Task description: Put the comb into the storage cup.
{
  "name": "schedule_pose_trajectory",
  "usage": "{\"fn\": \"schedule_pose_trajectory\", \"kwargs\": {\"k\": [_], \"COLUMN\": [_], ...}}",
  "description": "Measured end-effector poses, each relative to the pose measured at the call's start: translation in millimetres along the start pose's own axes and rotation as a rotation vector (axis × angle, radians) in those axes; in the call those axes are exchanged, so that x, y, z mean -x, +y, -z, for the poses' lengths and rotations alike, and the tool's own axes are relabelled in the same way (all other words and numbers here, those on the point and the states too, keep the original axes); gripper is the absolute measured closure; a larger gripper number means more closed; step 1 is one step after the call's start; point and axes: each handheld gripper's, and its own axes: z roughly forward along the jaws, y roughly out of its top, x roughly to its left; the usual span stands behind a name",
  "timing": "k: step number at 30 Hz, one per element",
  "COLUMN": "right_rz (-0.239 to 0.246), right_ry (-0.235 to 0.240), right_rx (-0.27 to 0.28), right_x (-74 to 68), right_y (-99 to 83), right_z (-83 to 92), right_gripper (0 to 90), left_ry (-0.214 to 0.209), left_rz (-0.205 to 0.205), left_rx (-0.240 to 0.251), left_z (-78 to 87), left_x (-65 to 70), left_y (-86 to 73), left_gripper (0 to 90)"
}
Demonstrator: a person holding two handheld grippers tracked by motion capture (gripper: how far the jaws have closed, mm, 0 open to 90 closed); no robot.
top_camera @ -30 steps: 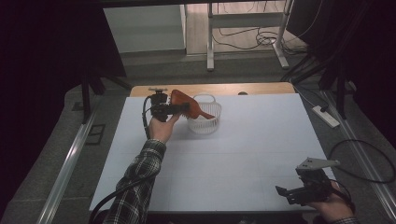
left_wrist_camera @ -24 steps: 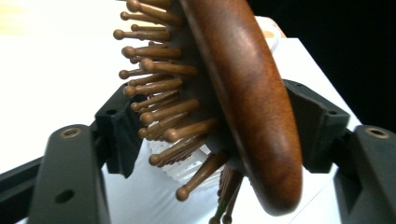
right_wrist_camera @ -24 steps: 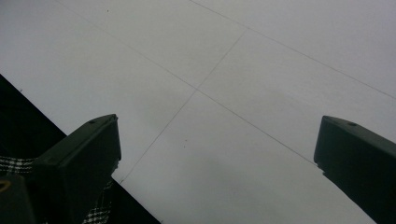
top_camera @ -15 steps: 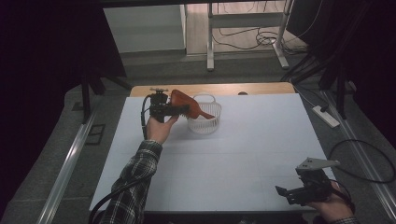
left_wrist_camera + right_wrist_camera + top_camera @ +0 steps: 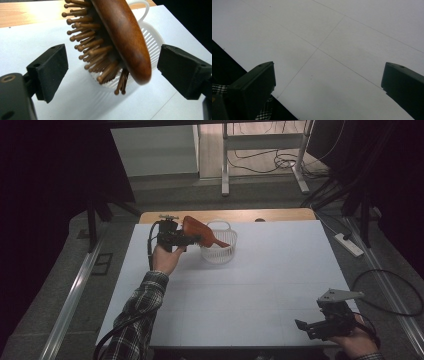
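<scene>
White covering spreads across the counter (image 5: 250, 290), with a strip of bare wood along its far edge and dark floor around it.

At the far left of the counter, the person's left hand (image 5: 165, 259), on a plaid-sleeved arm, holds the left hand-held gripper (image 5: 192, 240) pointing right toward a white slatted basket (image 5: 220, 251). A brown wooden hairbrush (image 5: 197, 231) lies tilted just past the gripper's tips, its paddle head raised beside the gripper and its handle sloping down to the right into the basket. From the left gripper view, the hairbrush (image 5: 122, 37) sits between the two black pads with clear space on both sides, touching neither; its wooden bristles point left and down, its smooth back faces right, and the rounded end of the head hangs over the basket (image 5: 150, 42). These jaws have just been opening and now stand wide apart, no longer pressing the brush.

At the near right corner, well apart from brush and basket, the right hand (image 5: 357, 342) holds the right hand-held gripper (image 5: 305, 327) low over bare counter, pointing left. The right gripper view shows its jaws spread wide with nothing between them.
</scene>
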Motion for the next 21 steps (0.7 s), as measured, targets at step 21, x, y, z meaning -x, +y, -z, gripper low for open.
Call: {"fn": "schedule_pose_trajectory", "kwargs": {"k": [21], "right_rz": [-0.003], "right_ry": [-0.013], "right_rx": [0.0], "right_x": [-0.3], "right_y": [0.2], "right_z": [-0.1], "right_gripper": [0.0], "left_ry": [0.043], "left_rz": [-0.165], "left_rx": [-0.033], "left_z": [20.5], "left_x": [10.6], "left_y": [-14.3], "left_gripper": [2.6]}}
